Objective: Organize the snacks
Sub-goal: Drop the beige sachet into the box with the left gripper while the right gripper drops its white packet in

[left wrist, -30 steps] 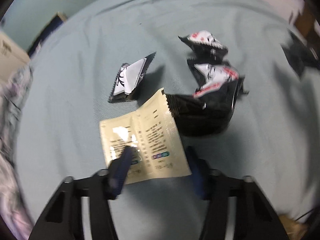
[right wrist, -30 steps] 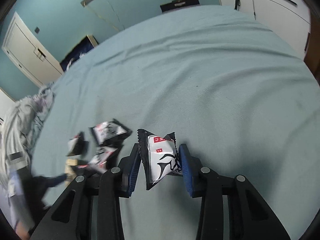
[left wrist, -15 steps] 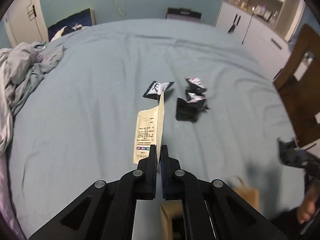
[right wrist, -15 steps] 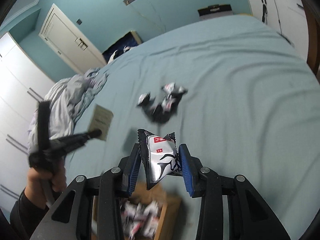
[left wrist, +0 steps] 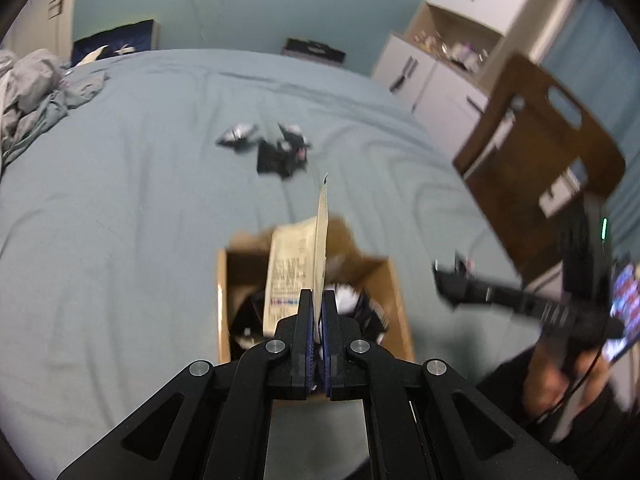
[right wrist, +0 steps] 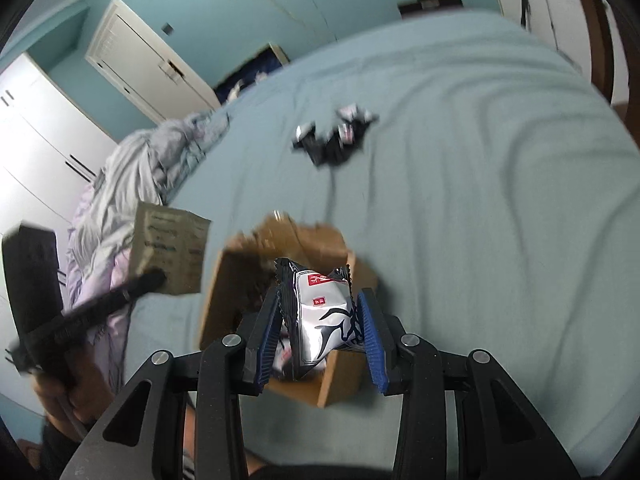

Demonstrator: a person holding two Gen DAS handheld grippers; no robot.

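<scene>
Left claw (left wrist: 316,312) is pinched tight on a beige snack sachet (left wrist: 298,264), edge-on betw. the blue pads, w/ printed text on its face; sachet hangs over the open cardboard box (left wrist: 400,300) on the bed (left wrist: 120,220). Right wrist view shows same sachet (right wrist: 170,250) off to the box's left side, gripped at its lower edge by the black claw tip. Right claw (right wrist: 320,320) clamps a silver-and-black snack packet (right wrist: 324,312) w/ red label, pads pressing both sides, held just above the box (right wrist: 332,384). Box interior: several black/white packets (left wrist: 360,308) already inside. Farther up the bed, a small cluster of loose black/white packets (right wrist: 336,136) lies apart from the box. Crumpled grey bedding (right wrist: 132,176) sits at bed's left edge. Wooden chair back (left wrist: 540,168) and white cabinets (left wrist: 432,76) stand off to the right in left wrist view. Person's hand (left wrist: 556,376) on the right claw's handle, blurred.
</scene>
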